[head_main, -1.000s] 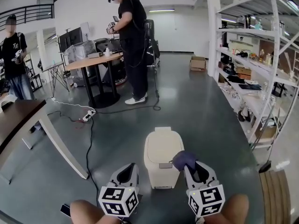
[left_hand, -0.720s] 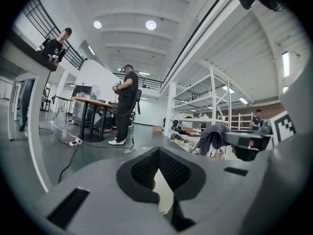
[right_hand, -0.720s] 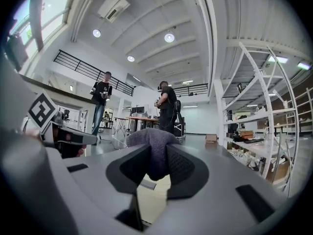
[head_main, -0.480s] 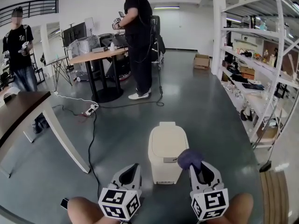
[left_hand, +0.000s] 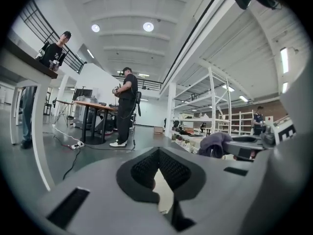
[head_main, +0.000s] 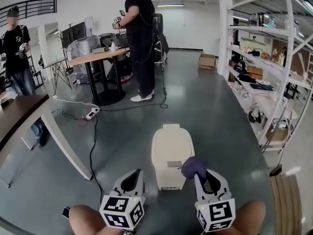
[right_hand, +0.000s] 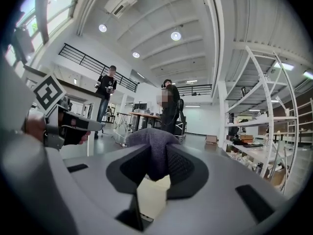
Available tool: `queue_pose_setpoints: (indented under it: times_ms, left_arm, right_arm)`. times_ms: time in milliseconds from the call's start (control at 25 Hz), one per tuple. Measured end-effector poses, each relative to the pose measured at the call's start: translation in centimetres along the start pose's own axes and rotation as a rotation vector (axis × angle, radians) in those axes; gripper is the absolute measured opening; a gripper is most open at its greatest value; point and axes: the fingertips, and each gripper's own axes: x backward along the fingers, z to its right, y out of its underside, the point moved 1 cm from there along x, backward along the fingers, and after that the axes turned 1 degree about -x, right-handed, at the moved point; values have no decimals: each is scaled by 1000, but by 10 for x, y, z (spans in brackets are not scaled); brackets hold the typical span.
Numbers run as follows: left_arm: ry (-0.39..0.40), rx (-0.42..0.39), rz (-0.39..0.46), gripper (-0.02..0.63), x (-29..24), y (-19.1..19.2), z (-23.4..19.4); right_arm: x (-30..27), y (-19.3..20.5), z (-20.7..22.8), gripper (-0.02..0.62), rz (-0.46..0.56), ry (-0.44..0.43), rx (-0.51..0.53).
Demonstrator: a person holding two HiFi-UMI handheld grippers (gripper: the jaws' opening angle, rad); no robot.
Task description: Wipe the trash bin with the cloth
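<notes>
Plainly, the cloth [right_hand: 151, 141] is the easy part. It is a soft, purple-grey wad pinched between the pads of the right gripper [right_hand: 157, 158], with a loose bulge standing above the jaws. It looks light and limp, so it should fold to whatever surface it is pressed against. The hold is taken near the wad's middle, which seems enough for rubbing.

From the head view, the cream trash bin [head_main: 168, 153] stands upright on the grey floor with its lid down. It sits just ahead of both grippers, and the cloth lies over its front right corner (whether it actually touches, I cannot tell).

The bin is probably hollow plastic, stiff but light. On that smooth floor it may skate or rock under a firm push.

The left gripper [left_hand: 158, 153] has its jaws closed tip to tip with nothing between them. It hangs just beside the bin's left front and could brace a side wall or the lid's edge.
</notes>
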Motion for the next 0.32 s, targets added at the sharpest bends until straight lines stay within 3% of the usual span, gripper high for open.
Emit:
queue_pose_setpoints:
  times_ms: [320]
  left_arm:
    - [102, 124, -8, 0, -4, -4, 17]
  right_arm:
    - [5, -7, 4, 91, 19, 10, -5]
